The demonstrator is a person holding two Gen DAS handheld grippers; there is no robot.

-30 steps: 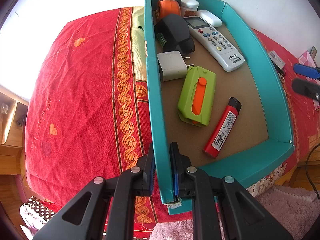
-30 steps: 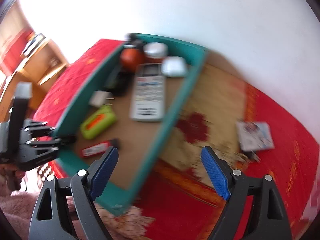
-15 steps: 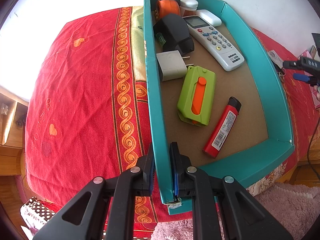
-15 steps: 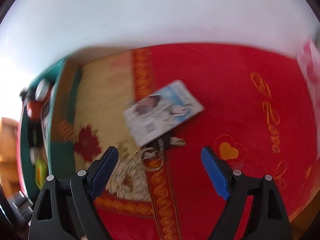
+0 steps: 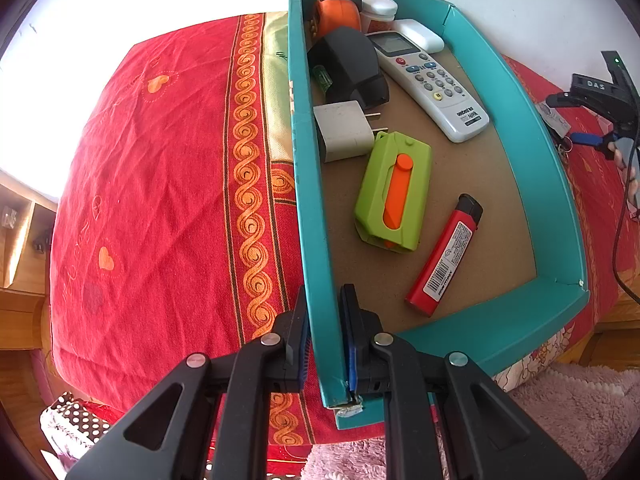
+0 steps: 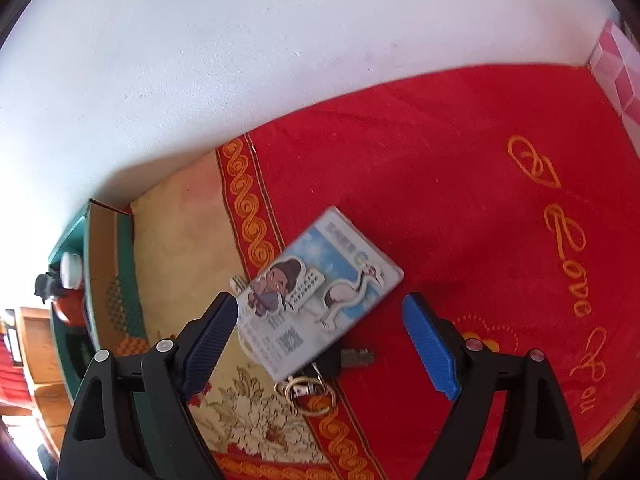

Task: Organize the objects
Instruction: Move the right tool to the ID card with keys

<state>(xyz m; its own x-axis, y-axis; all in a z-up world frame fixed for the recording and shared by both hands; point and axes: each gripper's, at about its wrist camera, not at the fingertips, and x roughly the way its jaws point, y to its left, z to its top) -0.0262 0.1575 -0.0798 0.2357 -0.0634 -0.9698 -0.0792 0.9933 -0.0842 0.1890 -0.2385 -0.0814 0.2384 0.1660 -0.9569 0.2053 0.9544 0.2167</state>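
Observation:
My left gripper (image 5: 325,332) is shut on the left wall of a teal cardboard box (image 5: 310,216) that lies on a red cloth. Inside the box lie a red lighter (image 5: 446,256), a green and orange case (image 5: 394,192), a white plug adapter (image 5: 344,130), a black charger (image 5: 350,66), a white remote (image 5: 430,80) and a toy figure (image 5: 334,0). My right gripper (image 6: 320,344) hangs open just over a card holder with a cartoon sticker (image 6: 320,292) and its key ring (image 6: 306,390), which lie on the cloth right of the box. Its fingers straddle the card without touching it.
A white wall runs close behind the box and the card. A pink checked packet (image 6: 618,68) sits at the cloth's far right. A pink fluffy rug (image 5: 568,412) lies below the front edge, and wooden furniture (image 5: 20,216) stands at the left.
The right gripper swung away from the box to the right, rolled, and came down over the card holder. The left gripper and the box kept still.

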